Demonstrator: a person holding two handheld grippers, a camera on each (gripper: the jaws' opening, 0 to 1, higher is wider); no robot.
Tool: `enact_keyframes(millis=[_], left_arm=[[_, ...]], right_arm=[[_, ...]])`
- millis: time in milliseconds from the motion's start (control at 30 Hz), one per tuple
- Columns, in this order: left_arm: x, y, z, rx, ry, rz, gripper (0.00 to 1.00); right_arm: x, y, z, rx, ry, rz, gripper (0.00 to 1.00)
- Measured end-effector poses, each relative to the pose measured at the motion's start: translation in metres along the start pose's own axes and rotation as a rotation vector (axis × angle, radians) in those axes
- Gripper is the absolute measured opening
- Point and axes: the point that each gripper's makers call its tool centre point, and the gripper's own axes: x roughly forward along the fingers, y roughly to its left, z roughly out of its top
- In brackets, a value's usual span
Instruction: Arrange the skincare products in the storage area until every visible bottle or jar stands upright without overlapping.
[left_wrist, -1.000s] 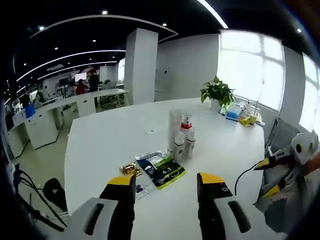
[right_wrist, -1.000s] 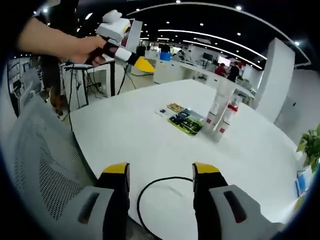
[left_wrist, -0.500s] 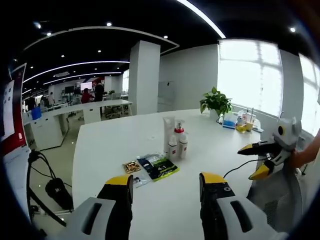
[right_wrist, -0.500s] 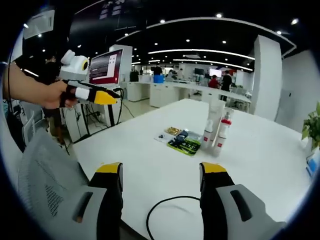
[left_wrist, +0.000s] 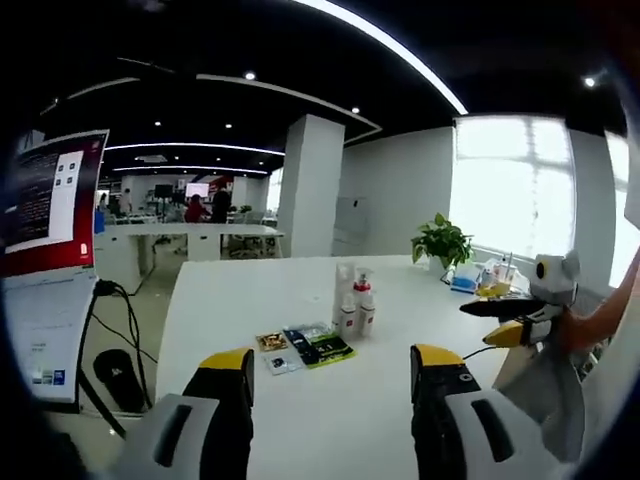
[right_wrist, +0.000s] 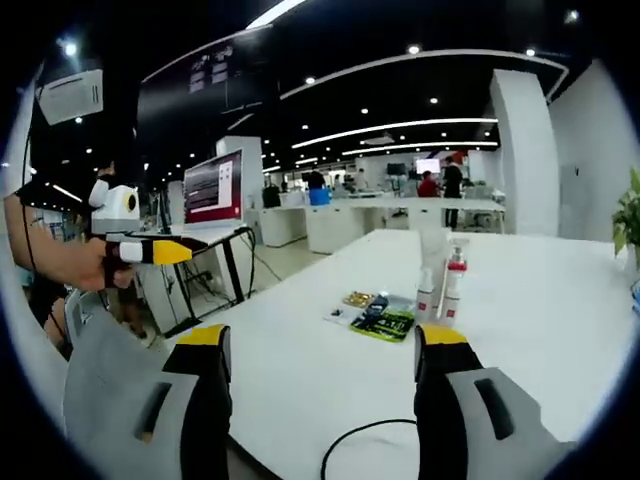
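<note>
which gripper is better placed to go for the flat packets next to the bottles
Probably the left. The packets lie on its side of the upright bottles, nearly straight ahead of the open left gripper. From the right gripper, also open, they sit further up the table. Both are well back, so it's close.

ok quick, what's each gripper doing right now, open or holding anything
Left gripper: open, yellow-tipped jaws apart, holding nothing.
Right gripper: open, yellow-tipped jaws apart, holding nothing.
</note>
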Motion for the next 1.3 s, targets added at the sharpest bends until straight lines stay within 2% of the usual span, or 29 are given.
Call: enact_keyframes(millis=[100, 233, 500, 733, 867, 1033, 1300], left_arm=[[-0.005, -0.004, 0.0, 0.013, -0.013, 0.003, 0.69], [-0.01, -0.01, -0.002, 0.028, -0.033, -0.001, 0.75], [-0.014, -0.022, -0.009, 0.01, -0.066, -0.002, 0.81], [-0.013, -0.027, -0.007, -0.009, -0.117, 0.006, 0.86], [-0.012, -0.031, -0.004, -0.033, -0.152, 0.005, 0.88], [-0.008, -0.032, -0.01, -0.027, -0.128, 0.002, 0.87], [0.001, -0.025, 0.003, -0.022, -0.183, 0.03, 0.88]], right_arm=[[0.0, 0.001, 0.006, 0.014, -0.032, 0.012, 0.79], [0.0, 0.003, 0.012, 0.029, -0.064, 0.02, 0.8], [0.0, 0.008, 0.013, 0.019, -0.071, 0.035, 0.84], [-0.003, 0.006, 0.019, 0.035, -0.105, 0.03, 0.85], [-0.003, 0.005, 0.019, 0.031, -0.103, 0.03, 0.85], [-0.003, 0.007, 0.018, 0.031, -0.098, 0.033, 0.85], [-0.003, 0.004, 0.018, 0.024, -0.099, 0.025, 0.84]])
